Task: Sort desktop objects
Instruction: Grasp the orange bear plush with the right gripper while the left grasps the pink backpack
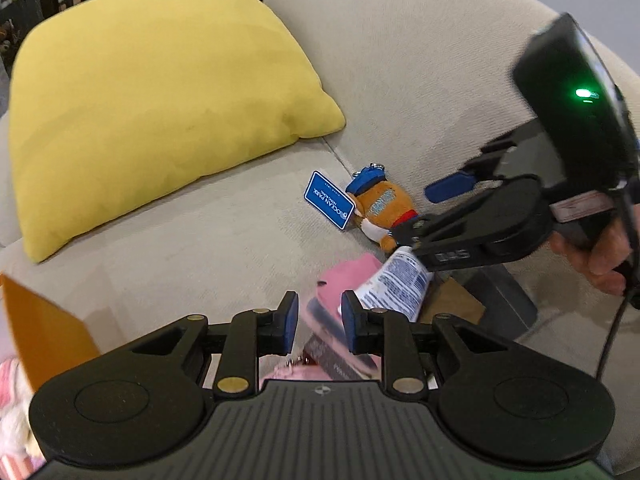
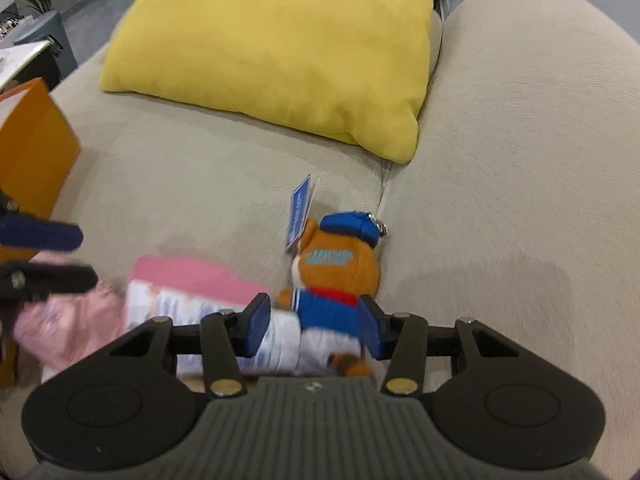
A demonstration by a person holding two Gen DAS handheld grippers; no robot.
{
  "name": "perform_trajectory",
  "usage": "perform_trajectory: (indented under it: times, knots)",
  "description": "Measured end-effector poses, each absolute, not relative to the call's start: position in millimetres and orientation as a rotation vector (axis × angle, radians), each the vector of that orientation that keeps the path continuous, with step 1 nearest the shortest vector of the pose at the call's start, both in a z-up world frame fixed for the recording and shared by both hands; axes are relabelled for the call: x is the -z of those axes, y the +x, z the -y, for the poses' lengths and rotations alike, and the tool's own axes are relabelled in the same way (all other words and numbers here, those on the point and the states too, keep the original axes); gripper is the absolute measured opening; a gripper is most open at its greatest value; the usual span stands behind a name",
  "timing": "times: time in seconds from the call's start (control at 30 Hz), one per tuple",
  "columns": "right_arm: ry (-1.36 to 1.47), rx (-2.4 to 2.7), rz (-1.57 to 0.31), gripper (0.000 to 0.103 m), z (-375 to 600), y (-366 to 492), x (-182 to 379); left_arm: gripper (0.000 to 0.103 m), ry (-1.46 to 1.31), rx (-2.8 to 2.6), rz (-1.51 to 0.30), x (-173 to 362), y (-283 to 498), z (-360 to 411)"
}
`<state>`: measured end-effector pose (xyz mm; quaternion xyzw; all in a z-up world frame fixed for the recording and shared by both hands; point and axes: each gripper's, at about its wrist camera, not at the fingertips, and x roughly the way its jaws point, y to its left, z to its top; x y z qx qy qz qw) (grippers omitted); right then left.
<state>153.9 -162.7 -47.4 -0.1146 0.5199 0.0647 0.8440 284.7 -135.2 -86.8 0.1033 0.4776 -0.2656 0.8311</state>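
An orange plush bear [image 2: 340, 272] with a blue cap and a blue tag [image 2: 300, 212] lies on the beige sofa seat [image 2: 200, 184], close to the seam. My right gripper [image 2: 316, 320] is open, and its pads flank the bear's blue body with a gap on the left side. Beside the bear lies a white printed tube [image 1: 396, 284] on a flat pink packet [image 1: 348, 276]. My left gripper [image 1: 318, 312] hovers open just over the pink packet's near end, pads not pressing on it. The right wrist view shows a crinkly pink bag [image 2: 68, 320] below the left gripper [image 2: 60, 258].
A yellow pillow [image 1: 140, 100] leans on the sofa back to the left of the items. An orange box [image 1: 44, 328] stands at the seat's left edge. A brown flat item [image 1: 452, 300] and a dark grey box [image 1: 500, 300] lie under the tube. A hand [image 1: 600, 256] holds the right gripper.
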Motion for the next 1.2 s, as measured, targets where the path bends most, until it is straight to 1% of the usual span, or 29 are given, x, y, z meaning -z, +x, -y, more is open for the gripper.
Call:
perform_trajectory:
  times: [0.13,0.23,0.37,0.47,0.5,0.57,0.63,0.73,0.8,0.97,1.1,1.2]
  knots:
    - [-0.288,-0.120,-1.159,0.049,153.5,175.0,70.8,0.028,0.223,0.559,-1.034,96.3,295.7,133.9]
    - [-0.317,-0.095,-1.187,0.057,148.9,178.3,84.9,0.033,0.259,0.560,-1.060,102.1,300.4,130.5]
    - [-0.357,-0.051,-1.192,0.057,146.3,185.5,93.9,0.033,0.374,0.581,-1.084,103.6,296.6,126.4]
    - [-0.348,-0.043,-1.191,0.055,149.8,187.4,93.0,0.036,0.448,0.615,-1.110,103.9,289.0,123.1]
    - [-0.354,-0.042,-1.186,0.054,149.7,186.5,92.7,0.039,0.474,0.626,-1.116,103.8,284.6,122.1]
    - [-0.376,-0.038,-1.171,0.048,149.5,183.4,92.6,0.048,0.510,0.649,-1.120,102.8,275.2,119.6]
    - [-0.384,-0.041,-1.153,0.045,150.2,179.1,89.6,0.049,0.536,0.664,-1.114,101.8,266.5,115.8]
    - [-0.363,-0.064,-1.138,0.043,150.6,170.0,77.2,0.051,0.609,0.686,-1.103,102.2,258.0,112.6]
    - [-0.376,-0.061,-1.095,0.043,150.0,163.4,63.2,0.053,0.669,0.702,-1.091,104.6,257.8,113.7]
    - [-0.324,-0.055,-0.999,0.043,160.1,148.2,19.0,0.054,0.779,0.787,-1.096,119.4,263.5,124.4]
    - [-0.242,-0.086,-0.981,0.043,172.2,128.0,-12.2,0.054,0.806,0.822,-1.142,132.2,274.1,134.1]
    - [-0.194,-0.118,-0.984,0.043,176.9,112.0,-23.1,0.054,0.798,0.845,-1.178,138.2,282.7,138.3]
